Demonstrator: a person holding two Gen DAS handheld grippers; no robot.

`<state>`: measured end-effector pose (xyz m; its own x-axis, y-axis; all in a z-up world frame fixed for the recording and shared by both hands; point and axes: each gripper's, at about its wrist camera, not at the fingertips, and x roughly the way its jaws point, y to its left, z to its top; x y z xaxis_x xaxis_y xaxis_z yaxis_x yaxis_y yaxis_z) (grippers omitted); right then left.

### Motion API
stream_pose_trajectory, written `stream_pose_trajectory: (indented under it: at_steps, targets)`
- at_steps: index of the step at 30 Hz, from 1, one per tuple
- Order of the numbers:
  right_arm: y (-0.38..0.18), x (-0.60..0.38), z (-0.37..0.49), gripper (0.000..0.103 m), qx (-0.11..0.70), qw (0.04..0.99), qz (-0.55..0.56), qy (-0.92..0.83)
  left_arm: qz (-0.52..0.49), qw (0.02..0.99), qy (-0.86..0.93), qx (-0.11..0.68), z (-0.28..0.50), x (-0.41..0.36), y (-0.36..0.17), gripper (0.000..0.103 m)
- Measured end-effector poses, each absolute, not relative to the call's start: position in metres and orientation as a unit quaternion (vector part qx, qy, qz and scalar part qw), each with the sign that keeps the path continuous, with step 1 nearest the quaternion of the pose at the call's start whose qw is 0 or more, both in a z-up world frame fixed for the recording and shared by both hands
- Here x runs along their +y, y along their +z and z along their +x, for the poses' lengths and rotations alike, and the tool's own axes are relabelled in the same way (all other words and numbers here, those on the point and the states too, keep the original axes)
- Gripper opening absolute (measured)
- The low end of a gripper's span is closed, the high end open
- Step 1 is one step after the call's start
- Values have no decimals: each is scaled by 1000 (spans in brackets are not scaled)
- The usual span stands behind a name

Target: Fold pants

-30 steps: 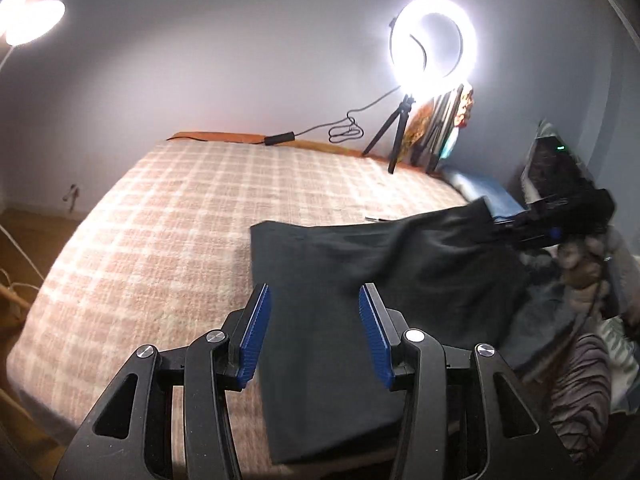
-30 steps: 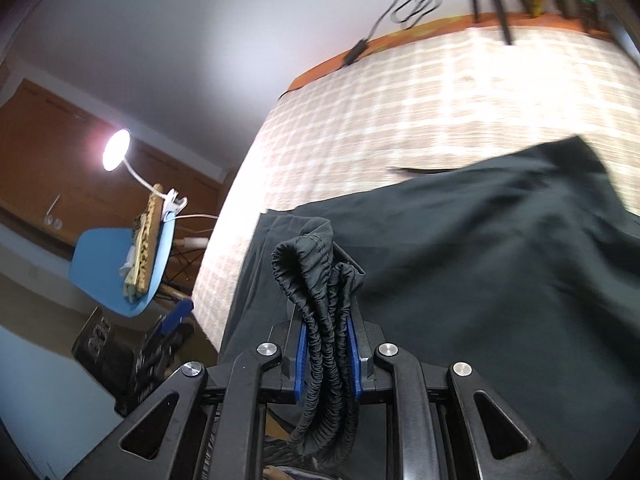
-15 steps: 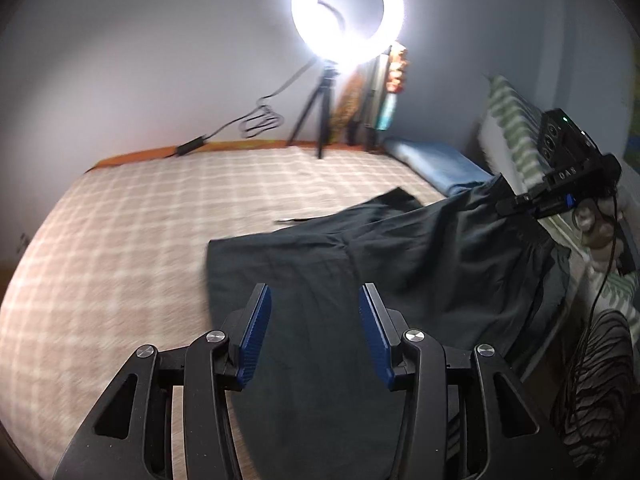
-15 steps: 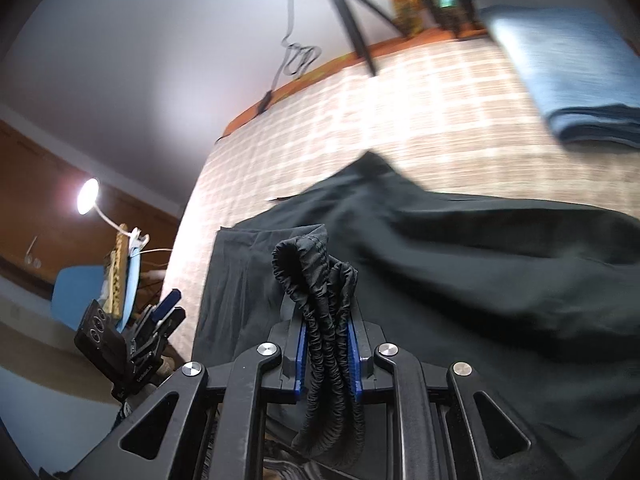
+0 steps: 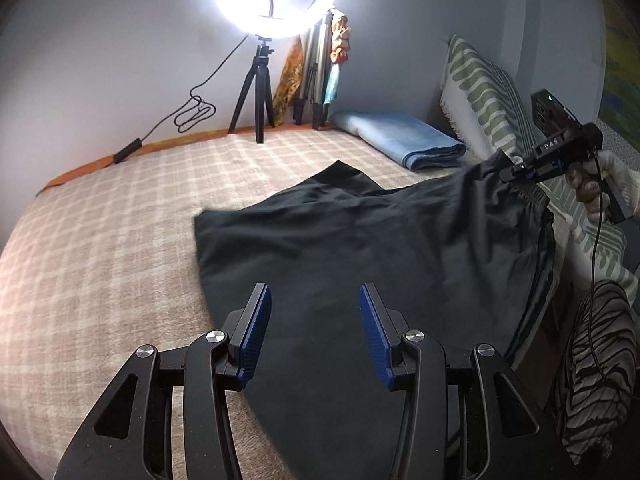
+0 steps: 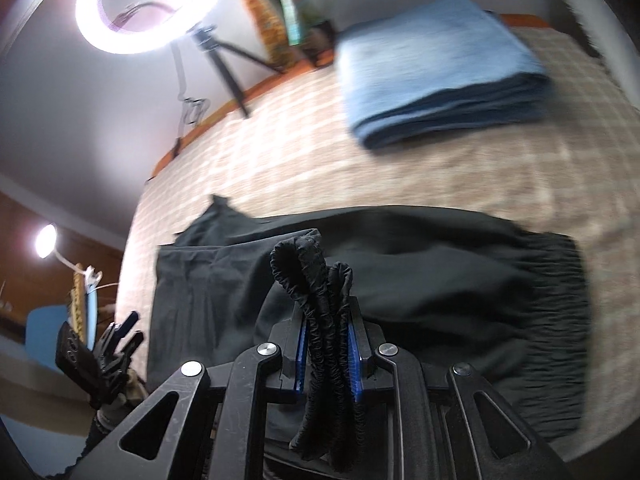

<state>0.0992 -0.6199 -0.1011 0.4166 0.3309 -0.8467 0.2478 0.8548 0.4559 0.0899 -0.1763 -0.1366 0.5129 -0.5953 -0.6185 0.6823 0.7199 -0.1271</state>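
Note:
Black pants (image 5: 360,248) lie spread over the checked bed cover (image 5: 100,240), their legs reaching toward the bed's middle. My left gripper (image 5: 314,330) hovers open over the near part of the cloth, nothing between its blue pads. My right gripper (image 6: 327,356) is shut on the bunched elastic waistband (image 6: 316,280), which sticks up between its pads. In the left wrist view the right gripper (image 5: 516,168) holds that waistband lifted at the right side, a gloved hand (image 5: 612,184) behind it. The pants (image 6: 420,280) stretch away below the right gripper.
Folded blue jeans (image 5: 404,140) lie at the far right of the bed. A ring light on a tripod (image 5: 260,80) stands at the wall with a trailing cable. Striped pillows (image 5: 488,92) sit on the right. A desk lamp and blue chair (image 6: 44,320) stand beyond the bed's left edge.
Both grippers swung across the bed toward the right, so the jeans and pillows came into view. The right gripper carried the waistband along and the pants were dragged and stretched out.

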Motion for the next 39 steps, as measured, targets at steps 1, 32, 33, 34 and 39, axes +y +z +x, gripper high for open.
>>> stream_pose_trajectory:
  at_steps: [1, 32, 33, 34, 39]
  targets:
    - [-103, -628, 97, 16, 541, 797, 267, 18, 67, 867, -369, 329, 90, -177, -137, 44]
    - [-95, -674, 77, 44, 525, 834, 146, -87, 109, 851, -386, 338, 80, -203, -153, 44]
    - [-87, -668, 70, 45, 509, 846, 135, -87, 107, 852, -385, 339, 80, -202, -153, 44]
    - [-82, -662, 65, 45, 501, 852, 126, -83, 105, 852, -384, 341, 80, -200, -153, 44]
    - [-85, -621, 51, 43, 496, 864, 62, -58, 82, 852, -372, 359, 80, -185, -155, 44]
